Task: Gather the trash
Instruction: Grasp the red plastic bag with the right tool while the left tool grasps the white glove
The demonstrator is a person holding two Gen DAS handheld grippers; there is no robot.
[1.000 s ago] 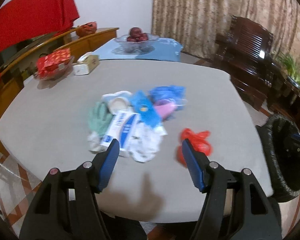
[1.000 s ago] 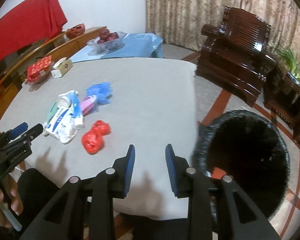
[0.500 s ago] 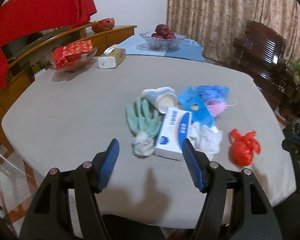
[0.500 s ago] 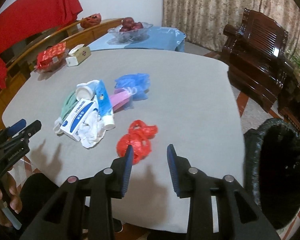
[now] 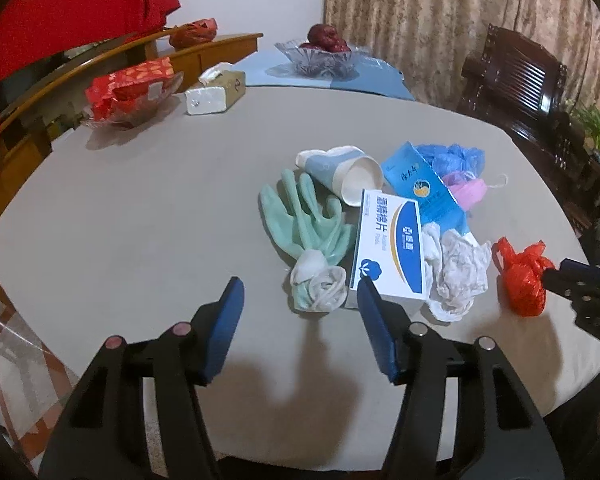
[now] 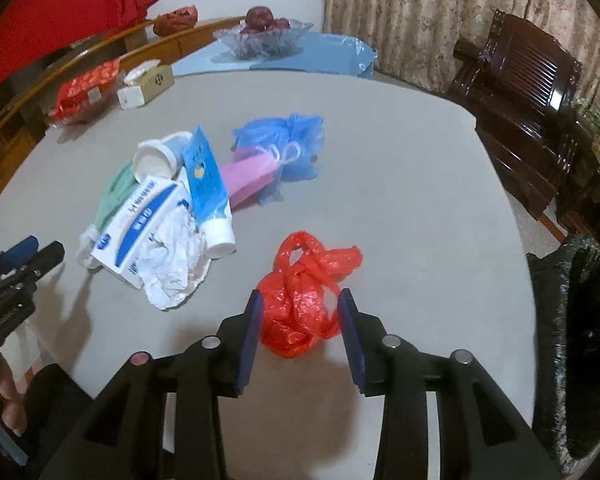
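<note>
Trash lies in a loose heap on the grey counter (image 5: 140, 208), a little right of its middle. In the heap a green rubber glove (image 5: 304, 220) lies flat on the left side, with a white and blue box (image 5: 388, 256) just beside it on the right and a crumpled white tissue (image 5: 460, 272) touching the box's right edge. Farther back a paper cup (image 5: 348, 172) lies on its side, its mouth facing the near edge. A blue tube (image 6: 208, 184) leans over the box, and a pink face mask (image 6: 252, 176) and a crumpled blue plastic bag (image 6: 288, 140) lie to the right of the tube. Apart from the heap, on its near right, sits a knotted red plastic bag (image 6: 304, 304).

The left hand-held gripper (image 5: 300, 320) hangs over the near edge of the counter with its jaws spread and closing. Nothing is between them; the right blue pad overlaps the near corner of the box in the picture, but whether it touches I cannot tell. The right hand-held gripper (image 6: 300, 336) has its jaws opening, one pad on either side of the red plastic bag. The pads look just clear of the plastic, though the view is too poor to be sure.

A black-lined bin (image 6: 580, 344) stands on the floor off the counter's right edge.
</note>
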